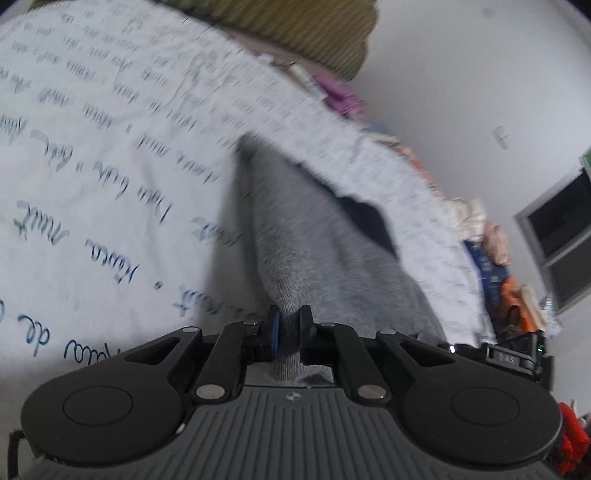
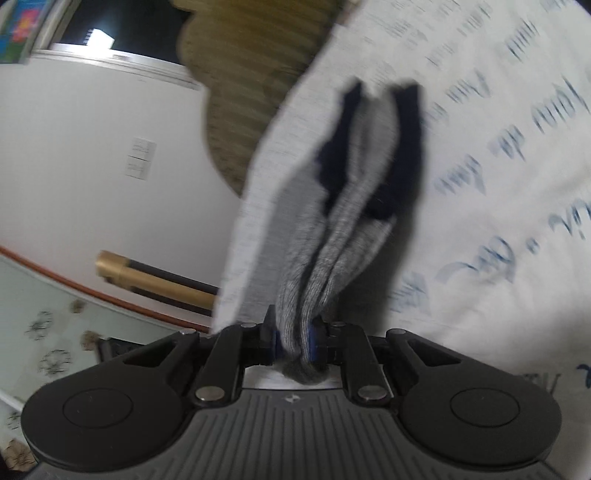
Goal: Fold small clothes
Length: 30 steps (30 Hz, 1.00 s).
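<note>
A grey sock with dark navy patches stretches away from my left gripper, which is shut on its grey end. In the right wrist view the grey sock fabric is bunched, with two navy parts at its far end. My right gripper is shut on that bunched grey end. The sock hangs over a white sheet printed with blue handwriting, which also shows in the right wrist view. Both views are motion-blurred.
An olive ribbed cloth lies at the sheet's far edge; it also shows in the right wrist view. Folded coloured clothes pile along the sheet's right edge. A white wall and a brass-coloured pole are on the left.
</note>
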Available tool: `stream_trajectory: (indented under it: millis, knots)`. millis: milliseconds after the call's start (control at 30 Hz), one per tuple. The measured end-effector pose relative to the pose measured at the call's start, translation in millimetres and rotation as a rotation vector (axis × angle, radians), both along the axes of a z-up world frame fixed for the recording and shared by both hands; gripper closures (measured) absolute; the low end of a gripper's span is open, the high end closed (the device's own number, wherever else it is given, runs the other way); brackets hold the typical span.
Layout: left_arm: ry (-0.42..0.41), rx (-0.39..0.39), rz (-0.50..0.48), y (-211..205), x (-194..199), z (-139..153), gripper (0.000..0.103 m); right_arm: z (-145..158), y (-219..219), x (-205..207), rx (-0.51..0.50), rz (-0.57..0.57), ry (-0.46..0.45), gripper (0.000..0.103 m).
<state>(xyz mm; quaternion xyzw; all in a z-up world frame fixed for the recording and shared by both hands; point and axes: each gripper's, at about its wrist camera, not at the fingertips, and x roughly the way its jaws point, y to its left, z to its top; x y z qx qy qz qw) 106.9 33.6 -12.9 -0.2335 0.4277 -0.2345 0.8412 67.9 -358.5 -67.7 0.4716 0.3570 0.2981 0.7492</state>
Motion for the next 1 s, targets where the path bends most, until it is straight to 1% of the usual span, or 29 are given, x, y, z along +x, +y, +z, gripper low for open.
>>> stream_trajectory:
  millis: [67, 133, 167, 233, 267, 300, 333, 367, 400, 433, 467, 533, 567, 600, 667, 700, 733, 767, 833, 867, 933, 967, 1000]
  knots:
    - [-0.019, -0.011, -0.015, 3.6, -10.9, 10.1, 0.095, 9.1, -2.2, -6.9, 0.020, 0.014, -0.024, 0.089]
    - [0.000, -0.022, -0.016, 7.2, -20.1, 7.3, 0.095, 2.8, -3.4, -14.9, 0.038, 0.025, -0.002, 0.089]
    - [0.012, -0.019, -0.017, 9.1, -24.3, 1.8, 0.095, -4.8, -2.7, -19.3, 0.031, 0.032, 0.015, 0.089]
    - [0.064, 0.002, -0.005, 10.8, -27.5, -19.7, 0.095, -26.0, 1.3, -23.7, -0.003, 0.028, 0.077, 0.089]
    - [0.085, 0.032, -0.003, 8.4, -27.1, -31.7, 0.094, -37.4, 3.6, -24.3, -0.031, 0.021, 0.109, 0.089]
    - [0.078, 0.080, -0.010, 3.8, -27.8, -41.4, 0.092, -46.1, 3.9, -25.0, -0.062, 0.014, 0.128, 0.089]
    - [0.054, 0.145, -0.017, -2.0, -29.3, -47.1, 0.080, -51.6, 4.3, -25.2, -0.061, 0.006, 0.128, 0.088]
    - [0.020, 0.192, -0.018, -5.7, -32.6, -46.6, 0.072, -51.2, 3.4, -26.6, -0.055, -0.004, 0.119, 0.087]
    - [-0.014, 0.214, -0.021, -7.1, -36.6, -40.6, 0.064, -46.3, 3.2, -27.1, -0.068, -0.008, 0.117, 0.083]
    - [-0.046, 0.244, -0.008, -6.7, -39.7, -32.1, 0.054, -37.8, 2.5, -28.8, -0.100, -0.015, 0.108, 0.077]
    - [-0.104, 0.281, 0.021, -4.8, -45.1, -21.3, 0.049, -26.9, 0.6, -31.4, -0.136, -0.025, 0.086, 0.074]
    - [-0.252, 0.354, 0.062, -2.5, -56.2, 2.7, 0.045, -4.2, -10.3, -35.7, -0.195, -0.062, 0.029, 0.066]
    - [-0.315, 0.387, 0.075, -3.7, -60.6, 13.2, 0.042, 6.7, -15.8, -37.9, -0.245, -0.103, 0.001, 0.065]
    - [-0.375, 0.416, 0.091, -8.0, -63.4, 21.9, 0.041, 20.0, -20.6, -37.5, -0.314, -0.159, -0.034, 0.062]
    - [-0.468, 0.465, 0.085, -30.3, -63.9, 31.4, 0.039, 42.0, -21.3, -28.3, -0.442, -0.252, -0.115, 0.062]
    - [-0.498, 0.486, 0.054, -45.7, -62.6, 30.1, 0.038, 53.5, -12.8, -17.9, -0.512, -0.272, -0.157, 0.062]
    - [-0.515, 0.497, 0.017, -62.9, -62.6, 25.9, 0.037, 63.4, -0.8, -4.9, -0.574, -0.274, -0.205, 0.062]
    - [-0.515, 0.508, -0.022, -80.1, -59.1, 18.0, 0.036, 70.8, 13.8, 8.4, -0.620, -0.259, -0.252, 0.062]
    - [-0.495, 0.549, -0.113, -112.8, -52.8, -1.3, 0.036, 78.2, 45.4, 36.2, -0.695, -0.197, -0.312, 0.062]
    - [-0.499, 0.574, -0.158, -125.0, -52.2, -12.1, 0.034, 78.9, 61.2, 50.1, -0.742, -0.165, -0.334, 0.062]
    - [-0.499, 0.655, -0.188, -141.3, -50.6, -32.8, 0.034, 74.3, 87.4, 74.8, -0.839, -0.102, -0.350, 0.062]
    - [-0.494, 0.673, -0.188, -143.9, -49.9, -40.0, 0.033, 66.9, 93.9, 80.9, -0.873, -0.066, -0.349, 0.063]
    - [-0.488, 0.673, -0.178, -144.4, -49.8, -45.2, 0.032, 58.9, 99.3, 84.2, -0.917, -0.037, -0.345, 0.063]
